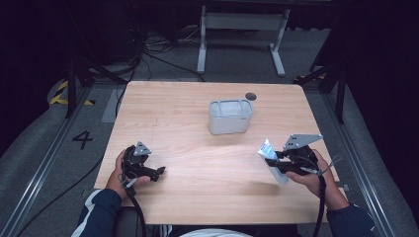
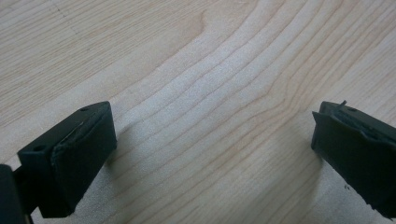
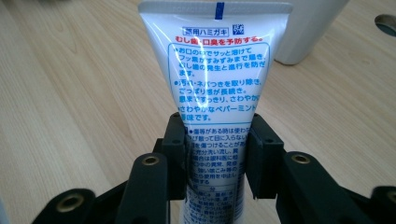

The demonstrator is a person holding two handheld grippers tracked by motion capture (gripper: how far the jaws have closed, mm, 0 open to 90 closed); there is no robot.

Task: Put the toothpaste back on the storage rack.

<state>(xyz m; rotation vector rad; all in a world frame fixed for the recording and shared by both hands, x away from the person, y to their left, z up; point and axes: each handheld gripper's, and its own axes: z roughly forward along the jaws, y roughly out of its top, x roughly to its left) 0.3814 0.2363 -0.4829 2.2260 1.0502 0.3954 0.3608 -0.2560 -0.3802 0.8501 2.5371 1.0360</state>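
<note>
Jaws of right gripper [image 3: 215, 140] clamped on toothpaste tube [image 3: 212, 79], held off table near right edge, crimped end up. Left gripper [image 2: 210, 140] wide open, holding nothing. Risk imo: slick tube slips, or misses white container [image 1: 230, 117].

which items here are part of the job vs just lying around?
In the job:
- white plastic toothpaste tube with blue and red print, clamped in the right gripper
- translucent grey plastic bin, likely where the tube goes

Lying about:
- small dark round disc behind the bin on the light wooden table
- left gripper, open over bare wood
</note>
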